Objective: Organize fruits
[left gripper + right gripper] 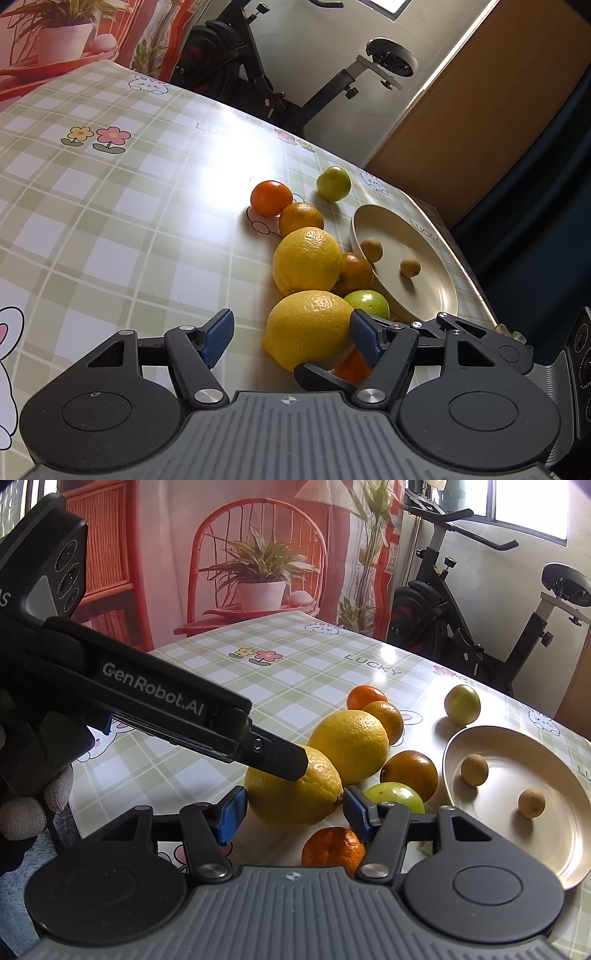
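Observation:
A large yellow lemon point(291, 794) lies on the checked tablecloth between the blue pads of my right gripper point(293, 805), and the pad tips touch both of its ends. My left gripper point(291, 336) is open around the same lemon point(308, 330): its right pad sits against the fruit, while the left pad stands clear of it. In the right wrist view a black left-gripper finger point(284, 762) rests on the lemon's top. A second lemon point(306, 260) lies just beyond. A cream plate point(517, 753) on the right holds two small brown fruits.
Several oranges point(410, 770) and two green fruits point(461, 704) lie around the lemons, and a mandarin point(330, 849) sits just under my right gripper. A gloved hand point(22, 812) shows at the left. An exercise bike point(461, 627) stands past the table's far edge.

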Demonstrator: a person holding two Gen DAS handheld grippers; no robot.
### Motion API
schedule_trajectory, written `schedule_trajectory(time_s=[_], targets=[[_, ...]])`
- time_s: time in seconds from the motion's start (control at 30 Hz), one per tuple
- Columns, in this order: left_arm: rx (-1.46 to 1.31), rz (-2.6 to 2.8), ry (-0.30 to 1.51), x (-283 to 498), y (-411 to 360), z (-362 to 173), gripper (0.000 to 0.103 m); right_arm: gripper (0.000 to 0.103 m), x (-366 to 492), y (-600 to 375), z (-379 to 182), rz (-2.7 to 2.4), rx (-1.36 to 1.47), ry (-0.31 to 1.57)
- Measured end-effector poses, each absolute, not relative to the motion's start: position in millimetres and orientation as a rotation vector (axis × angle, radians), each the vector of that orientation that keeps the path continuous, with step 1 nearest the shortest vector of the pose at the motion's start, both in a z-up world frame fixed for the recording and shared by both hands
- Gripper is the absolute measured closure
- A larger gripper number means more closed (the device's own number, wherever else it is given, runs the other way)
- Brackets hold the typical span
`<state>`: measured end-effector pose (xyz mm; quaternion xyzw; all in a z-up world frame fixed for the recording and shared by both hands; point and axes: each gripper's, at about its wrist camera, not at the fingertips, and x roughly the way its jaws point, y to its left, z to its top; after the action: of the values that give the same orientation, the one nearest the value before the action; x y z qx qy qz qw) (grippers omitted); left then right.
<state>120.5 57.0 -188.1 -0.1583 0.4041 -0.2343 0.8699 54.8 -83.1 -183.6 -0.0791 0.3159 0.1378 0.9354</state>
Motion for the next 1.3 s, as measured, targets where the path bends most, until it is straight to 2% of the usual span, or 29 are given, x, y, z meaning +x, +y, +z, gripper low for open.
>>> schedule_trajectory(time_s=[0.27,0.37,0.43,0.83,1.3], targets=[[-0.332,-0.509,0.865,119.8,52.2,-192.4,0.033,0.043,54.5,-84.0,-183.9,0.28,-0.15,0.646],[-0.326,-0.528,0.866,118.8,49.4,-193.7,0.038,0.043,54.4,-84.4,-183.8,0.28,-0.149,0.645],[-0.328,-0.545,0.862,118.2,48.2,-194.1,0.046,0.043,54.3,-84.4,-183.9,0.28,-0.149,0.645],[-0.277,-0.526,0.839,110.9,43.0,-186.9,0.046,0.044,54.3,-86.1,-183.9,0.274,-0.131,0.644],[-0.125,-0.556,0.73,111.7,5.0,-137.1,0.046,0.044,44.0,-100.9,-157.5,0.231,-0.068,0.535]])
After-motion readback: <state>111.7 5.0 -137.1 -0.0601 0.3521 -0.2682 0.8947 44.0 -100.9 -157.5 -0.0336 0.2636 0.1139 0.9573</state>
